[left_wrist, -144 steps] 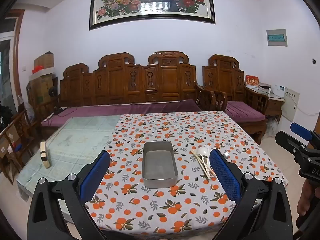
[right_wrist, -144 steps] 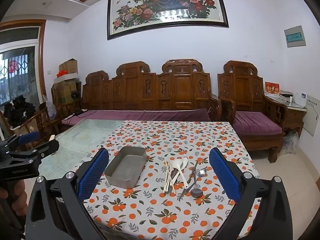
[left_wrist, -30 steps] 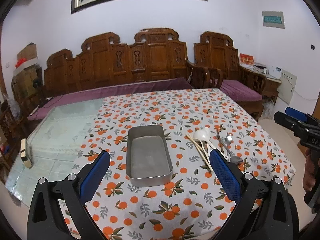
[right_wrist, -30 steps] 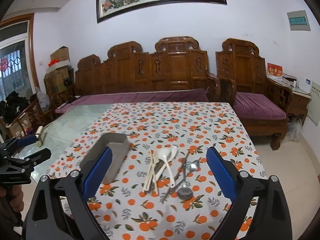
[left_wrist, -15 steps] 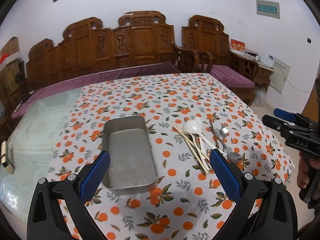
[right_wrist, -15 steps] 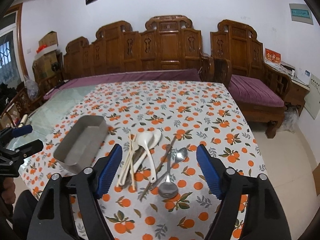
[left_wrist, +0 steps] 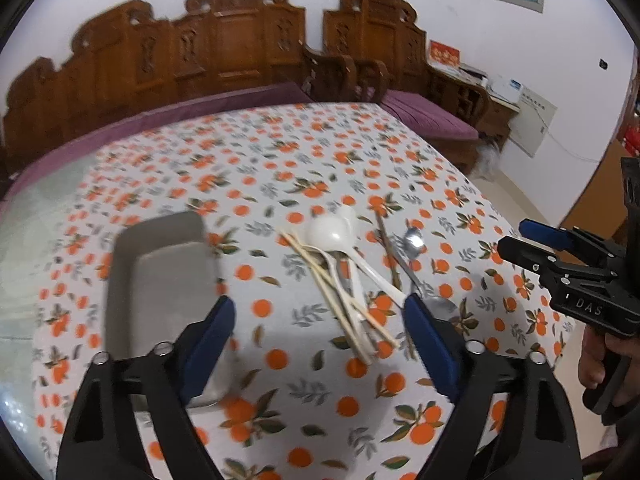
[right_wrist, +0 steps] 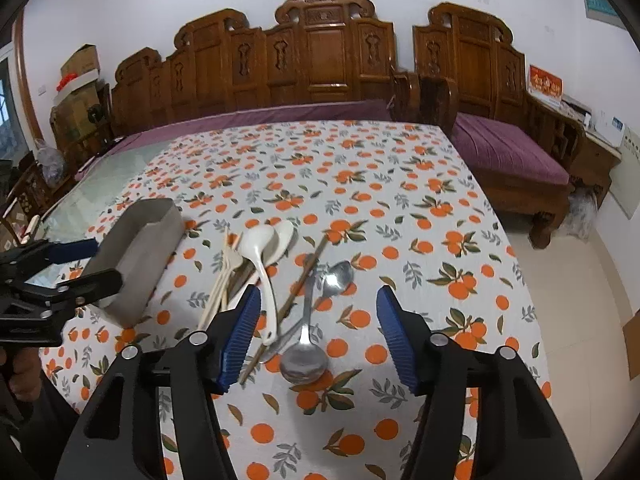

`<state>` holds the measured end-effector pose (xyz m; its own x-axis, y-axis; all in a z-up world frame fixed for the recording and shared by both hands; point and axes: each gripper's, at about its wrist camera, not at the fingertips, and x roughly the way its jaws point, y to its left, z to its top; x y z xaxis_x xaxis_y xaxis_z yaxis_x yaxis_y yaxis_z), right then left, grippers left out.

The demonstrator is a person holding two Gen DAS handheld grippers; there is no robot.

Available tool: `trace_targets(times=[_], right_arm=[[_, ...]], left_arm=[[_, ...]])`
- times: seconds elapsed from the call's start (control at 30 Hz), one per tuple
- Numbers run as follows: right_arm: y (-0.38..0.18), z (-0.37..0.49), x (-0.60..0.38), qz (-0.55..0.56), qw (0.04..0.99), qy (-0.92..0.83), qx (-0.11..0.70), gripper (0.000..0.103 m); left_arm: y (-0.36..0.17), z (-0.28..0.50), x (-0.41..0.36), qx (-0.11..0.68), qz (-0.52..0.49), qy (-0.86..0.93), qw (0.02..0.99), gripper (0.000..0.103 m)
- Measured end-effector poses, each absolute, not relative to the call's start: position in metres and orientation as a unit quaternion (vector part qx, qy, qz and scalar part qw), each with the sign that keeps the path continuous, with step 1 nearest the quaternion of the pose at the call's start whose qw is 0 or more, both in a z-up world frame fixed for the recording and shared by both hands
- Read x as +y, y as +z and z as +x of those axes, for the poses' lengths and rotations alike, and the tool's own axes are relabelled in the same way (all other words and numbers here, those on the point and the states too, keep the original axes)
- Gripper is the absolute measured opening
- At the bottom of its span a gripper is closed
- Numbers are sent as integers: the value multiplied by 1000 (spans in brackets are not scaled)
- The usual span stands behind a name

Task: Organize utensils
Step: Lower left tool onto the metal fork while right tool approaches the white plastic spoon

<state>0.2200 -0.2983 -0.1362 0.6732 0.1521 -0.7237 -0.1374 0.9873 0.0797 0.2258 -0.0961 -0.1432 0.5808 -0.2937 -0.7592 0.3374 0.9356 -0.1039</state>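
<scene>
My left claw (left_wrist: 318, 332) hangs above the worktop (left_wrist: 280, 168) with its jaws apart and just now narrowing — nothing between them. My right claw (right_wrist: 316, 334) (also narrowing, also empty) stands over the steel spoons (right_wrist: 306, 344). The utensils lie in 1 loose heap: 2 white spoons (left_wrist: 334, 236), pale chopsticks (left_wrist: 340, 300), dark chopsticks (right_wrist: 296, 292). The metal tray (left_wrist: 160, 280) sits just left of them.

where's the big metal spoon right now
In the right wrist view the large steel spoon lies on the orange-print tablecloth, bowl nearest the camera, between the right gripper's open jaws, just right of the white plastic spoons.
</scene>
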Motion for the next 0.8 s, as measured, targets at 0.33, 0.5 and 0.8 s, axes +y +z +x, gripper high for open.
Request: trace_targets(times=[0.33,0.5,0.8], right_arm=[[-160,235,-305,21,900,73,429,60],[-171,239,-308,32,893,69,443,60],[-182,238,-305,35,888,78,452,60]], left_arm=[[-198,273,-124,491,16,-210,845,45],[-218,290,-133,512,10,-220,830,27],[-232,303,-136,522,-2,-211,826,18]])
